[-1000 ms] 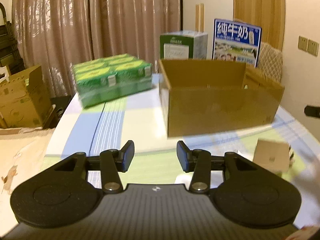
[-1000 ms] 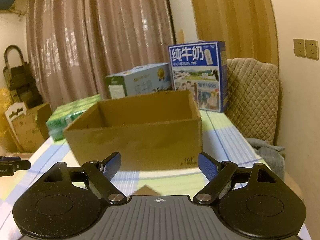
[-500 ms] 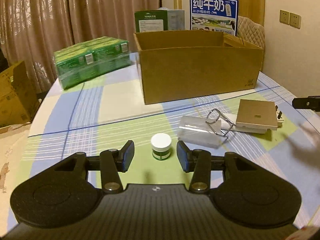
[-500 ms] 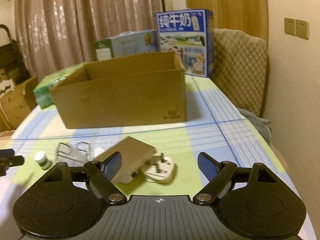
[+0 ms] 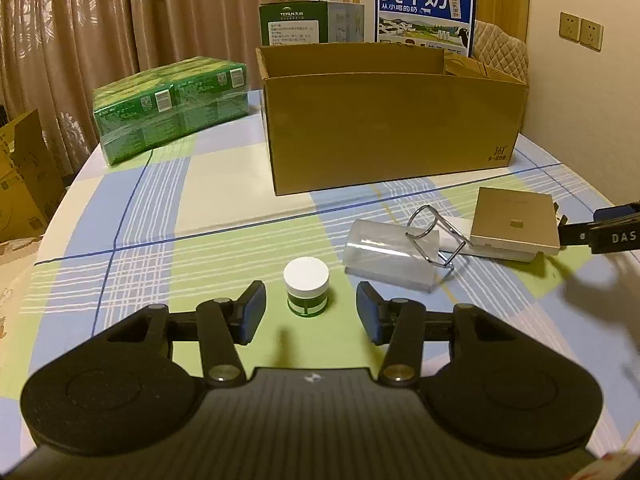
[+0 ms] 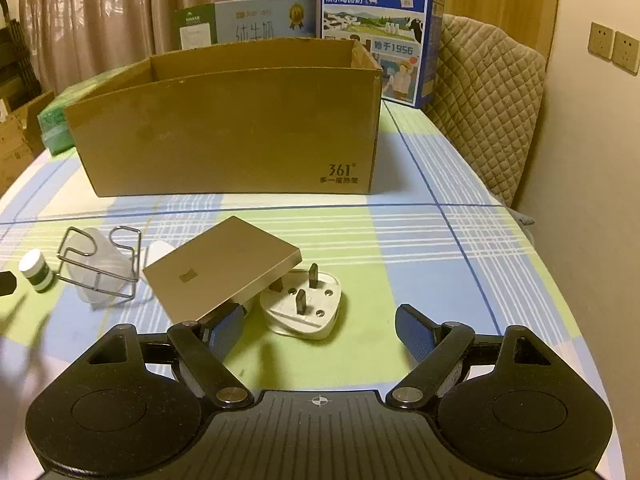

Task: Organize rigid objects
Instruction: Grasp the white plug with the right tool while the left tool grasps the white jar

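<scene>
A small green jar with a white lid (image 5: 307, 286) (image 6: 37, 270) stands on the checked tablecloth just ahead of my left gripper (image 5: 310, 310), whose jaws are opening with nothing touching the pads. To its right lie a clear plastic block (image 5: 388, 257), a wire holder (image 5: 436, 236) (image 6: 100, 260) and a flat gold box (image 5: 514, 224) (image 6: 222, 270). A white three-pin plug (image 6: 306, 306) lies pins up beside the gold box, right in front of my open right gripper (image 6: 320, 326). The open cardboard box (image 5: 392, 116) (image 6: 228, 120) stands behind them.
A shrink-wrapped green carton pack (image 5: 170, 110) sits at the back left of the table. Blue (image 6: 380, 28) and green milk cartons (image 5: 308, 20) stand behind the cardboard box. A quilted chair (image 6: 488, 96) is at the right edge. More cardboard boxes (image 5: 22, 172) lie on the floor at left.
Both grippers have dipped toward the table, bringing the jar, plug, gold box and wire holder into view. The left jaws stand a little wider apart than before.
</scene>
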`<state>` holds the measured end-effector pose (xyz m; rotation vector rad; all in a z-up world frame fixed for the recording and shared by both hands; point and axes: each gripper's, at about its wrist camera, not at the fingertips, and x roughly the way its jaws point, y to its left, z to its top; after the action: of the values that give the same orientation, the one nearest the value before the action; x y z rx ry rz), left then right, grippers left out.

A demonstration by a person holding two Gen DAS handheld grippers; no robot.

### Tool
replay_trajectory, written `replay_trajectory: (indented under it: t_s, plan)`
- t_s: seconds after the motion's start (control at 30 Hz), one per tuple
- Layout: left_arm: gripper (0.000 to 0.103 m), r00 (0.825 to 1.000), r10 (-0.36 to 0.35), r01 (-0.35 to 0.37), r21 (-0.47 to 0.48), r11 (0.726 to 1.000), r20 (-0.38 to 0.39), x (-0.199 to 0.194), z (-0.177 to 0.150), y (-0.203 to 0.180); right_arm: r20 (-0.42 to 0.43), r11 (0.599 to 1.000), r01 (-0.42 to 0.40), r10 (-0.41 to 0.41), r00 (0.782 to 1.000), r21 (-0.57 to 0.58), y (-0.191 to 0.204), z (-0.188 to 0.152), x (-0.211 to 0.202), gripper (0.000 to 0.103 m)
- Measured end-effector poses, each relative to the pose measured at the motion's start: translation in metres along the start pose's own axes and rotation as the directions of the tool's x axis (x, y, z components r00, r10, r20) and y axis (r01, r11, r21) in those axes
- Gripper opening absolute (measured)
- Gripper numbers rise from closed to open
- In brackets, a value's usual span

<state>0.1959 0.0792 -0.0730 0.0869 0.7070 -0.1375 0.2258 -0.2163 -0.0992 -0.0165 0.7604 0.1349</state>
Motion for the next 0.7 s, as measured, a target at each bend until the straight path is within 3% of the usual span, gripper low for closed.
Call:
replay_trajectory:
  t_s: [0.2,0.3,0.5,0.6,0.7]
  plan:
    - [0.047,1.0,-0.003,0.003,0.0,1.0,0.004,0.004,0.002,-0.002,0.04,0.997,-0.076,0.077,0.996,-0.029,0.007,0.006,0.003,0.081]
    - [0.047,1.0,-0.005,0.005,-0.004,1.0,0.001,0.005,0.002,-0.001,0.038,0.998,-0.047,0.049,0.998,-0.049,0.011,0.007,0.01,0.081]
    - [0.048,1.0,-0.015,0.015,-0.005,1.0,-0.001,0.008,0.003,-0.002,-0.006,0.999,0.018,-0.017,1.0,0.029,-0.005,0.006,0.019,0.081]
    - [0.048,1.0,-0.024,0.024,-0.001,1.0,-0.001,0.009,0.003,-0.003,-0.019,0.998,0.006,-0.005,1.0,0.063,-0.009,0.006,0.021,0.081]
    - [0.049,1.0,-0.025,0.025,0.002,1.0,0.001,0.009,0.004,-0.005,0.025,0.998,0.006,-0.007,1.0,0.056,-0.008,0.007,0.017,0.081]
